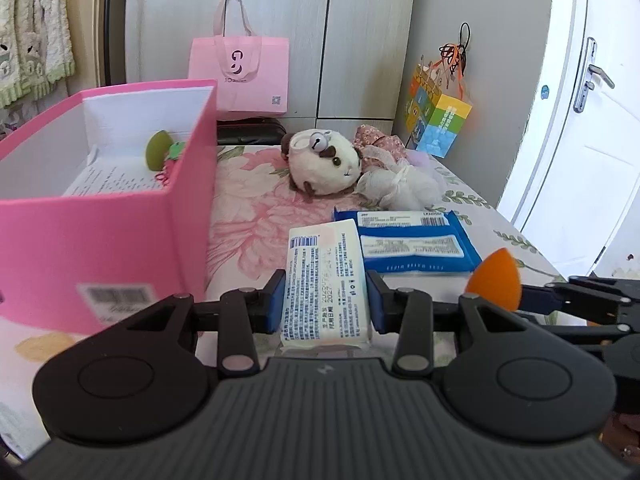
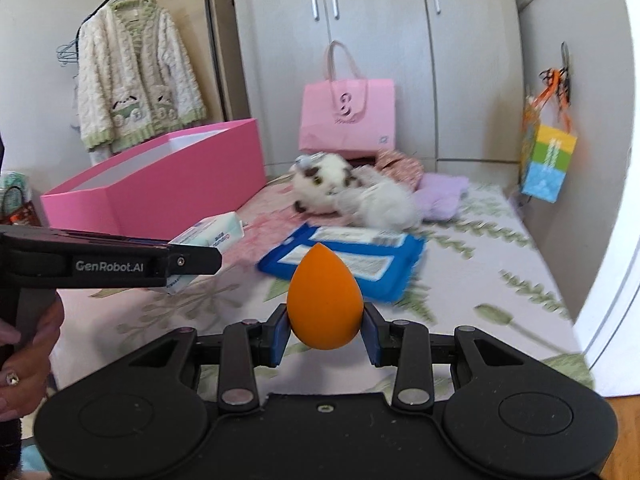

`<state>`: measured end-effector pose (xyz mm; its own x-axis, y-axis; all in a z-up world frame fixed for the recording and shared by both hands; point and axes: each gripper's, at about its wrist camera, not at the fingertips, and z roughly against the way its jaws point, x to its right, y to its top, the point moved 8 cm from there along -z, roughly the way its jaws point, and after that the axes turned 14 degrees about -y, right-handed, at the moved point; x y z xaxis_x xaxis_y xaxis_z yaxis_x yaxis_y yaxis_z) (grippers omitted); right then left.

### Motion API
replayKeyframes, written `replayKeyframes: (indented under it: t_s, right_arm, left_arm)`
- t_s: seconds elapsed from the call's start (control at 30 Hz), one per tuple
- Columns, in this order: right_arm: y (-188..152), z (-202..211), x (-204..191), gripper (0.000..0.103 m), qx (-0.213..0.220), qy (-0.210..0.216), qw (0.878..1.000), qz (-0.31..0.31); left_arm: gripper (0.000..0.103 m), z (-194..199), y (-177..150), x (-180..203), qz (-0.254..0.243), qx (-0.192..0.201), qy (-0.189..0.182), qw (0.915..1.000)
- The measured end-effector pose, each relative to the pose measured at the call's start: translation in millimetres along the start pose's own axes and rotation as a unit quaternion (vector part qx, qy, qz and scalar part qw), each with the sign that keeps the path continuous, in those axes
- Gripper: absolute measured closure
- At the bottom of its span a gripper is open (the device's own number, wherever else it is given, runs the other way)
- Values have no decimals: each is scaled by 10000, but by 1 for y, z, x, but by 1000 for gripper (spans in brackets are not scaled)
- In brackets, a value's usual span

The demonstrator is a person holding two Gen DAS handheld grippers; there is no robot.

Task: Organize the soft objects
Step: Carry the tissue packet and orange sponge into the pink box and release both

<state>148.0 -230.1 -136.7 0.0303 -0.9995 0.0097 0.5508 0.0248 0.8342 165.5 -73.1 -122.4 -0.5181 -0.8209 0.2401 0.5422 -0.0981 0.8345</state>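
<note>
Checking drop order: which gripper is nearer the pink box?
Left. The left gripper, holding the tissue pack, is right beside the pink box; the right gripper is farther out.

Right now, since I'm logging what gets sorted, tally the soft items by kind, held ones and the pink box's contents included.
Egg-shaped sponges: 2, orange sponge in the right gripper, green sponge in the pink box
Wrapped packs: 2, white pack in the left gripper, blue pack on the bed
Plush toys: 1, plush toy
Total: 5
</note>
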Motion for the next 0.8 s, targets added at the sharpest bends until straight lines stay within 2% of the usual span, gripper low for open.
replayKeyframes:
  t_s: [0.27, 0.5, 0.63, 0.8]
  right_arm:
    - [0, 16, -30, 61, -274, 571, 9976, 280]
    - [12, 28, -67, 61, -592, 1298, 9877, 640]
    - [24, 38, -89, 61, -624, 1692, 9802, 820]
    - [43, 45, -115, 61, -541, 1972, 9727, 1094]
  left_arm:
    - [63, 39, -8, -9, 37, -125, -75, 9999]
    - [63, 80, -12, -24, 102, -456, -243, 9986]
    - [63, 103, -9, -33, 254, -733, -480, 9958]
    - [63, 127, 9, -42, 150, -664, -420, 9968]
